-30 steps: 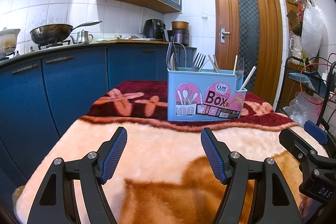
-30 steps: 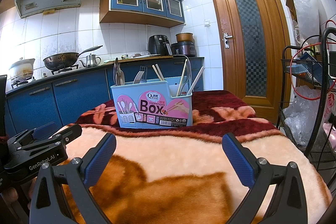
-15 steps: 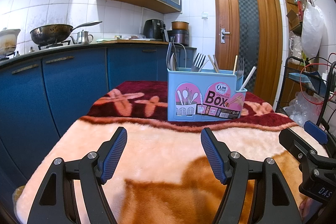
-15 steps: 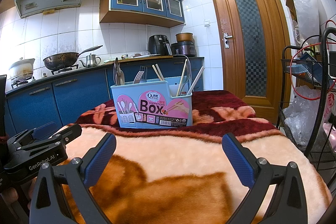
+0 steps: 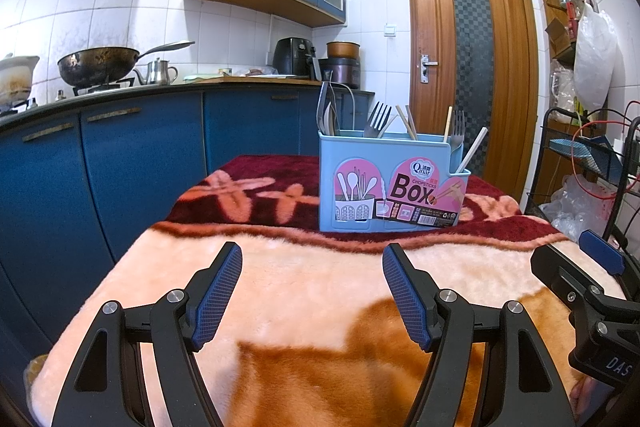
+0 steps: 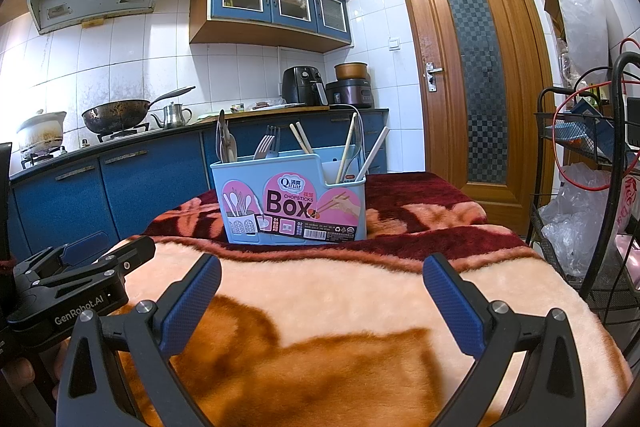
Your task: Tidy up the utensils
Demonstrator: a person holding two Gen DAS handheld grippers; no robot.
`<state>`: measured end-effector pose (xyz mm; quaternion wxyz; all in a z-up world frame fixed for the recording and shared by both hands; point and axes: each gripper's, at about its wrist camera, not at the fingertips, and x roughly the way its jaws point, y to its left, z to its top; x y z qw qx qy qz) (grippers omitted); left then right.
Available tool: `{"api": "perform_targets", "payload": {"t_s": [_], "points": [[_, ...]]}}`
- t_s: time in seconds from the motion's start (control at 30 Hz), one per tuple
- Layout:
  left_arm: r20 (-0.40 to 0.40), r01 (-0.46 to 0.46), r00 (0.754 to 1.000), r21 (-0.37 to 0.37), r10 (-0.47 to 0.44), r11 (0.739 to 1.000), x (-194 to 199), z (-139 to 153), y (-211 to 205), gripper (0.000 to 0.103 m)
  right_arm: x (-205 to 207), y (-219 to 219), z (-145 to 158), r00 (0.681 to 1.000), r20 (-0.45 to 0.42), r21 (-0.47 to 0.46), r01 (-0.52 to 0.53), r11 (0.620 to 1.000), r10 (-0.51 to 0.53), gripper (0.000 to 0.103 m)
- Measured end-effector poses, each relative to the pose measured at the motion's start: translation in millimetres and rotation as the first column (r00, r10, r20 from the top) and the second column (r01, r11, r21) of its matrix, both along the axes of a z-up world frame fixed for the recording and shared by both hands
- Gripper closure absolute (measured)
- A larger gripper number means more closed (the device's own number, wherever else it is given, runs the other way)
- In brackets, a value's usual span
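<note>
Kitchen scene, viewed low across a table draped in a plush blanket (image 5: pixel 320 291), peach and orange near the cameras, dark red with peach flowers farther back.

Near the bottom of the left wrist view, the left gripper (image 5: pixel 312 291): jaws spread wide, blue ribbed pads facing each other, nothing between them, hovering over the peach part of the blanket. Likewise in the right wrist view, the right gripper (image 6: pixel 322 291): jaws wide apart, holding nothing, above the same blanket. Side by side, the two tools, each visible at the edge of the other's view.

Well ahead of both grippers, on the dark red band of the blanket, a light blue utensil box (image 5: pixel 390 183), upright, with pink labels and the word "Box" on its front. Inside it, standing and leaning: forks (image 5: pixel 377 119) with tines up, wooden chopsticks (image 6: pixel 301 138), a white chopstick (image 6: pixel 373 154) tilted to the right in the lower side compartment, and flat metal utensils (image 5: pixel 326 111) at the left end, kind unclear.

Behind the table, blue cabinets under a dark counter with a blackened wok (image 6: pixel 114 115), a small metal kettle (image 6: pixel 174 115) and an air fryer (image 6: pixel 300 90). To the right, a closed wooden door (image 6: pixel 472 75) and a black wire rack (image 6: pixel 580 187).
</note>
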<state>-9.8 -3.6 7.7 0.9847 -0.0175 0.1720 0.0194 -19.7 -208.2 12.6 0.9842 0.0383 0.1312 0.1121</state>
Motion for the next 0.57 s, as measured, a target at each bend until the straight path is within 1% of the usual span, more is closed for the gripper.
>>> {"api": "perform_targets", "payload": {"t_s": [0.57], "points": [[-0.004, -0.001, 1.000, 0.000, 0.001, 1.000, 1.7, 1.5, 0.3, 0.029, 1.2, -0.6, 0.3, 1.000, -0.013, -0.004, -0.002, 1.000, 0.001, 0.000]]}}
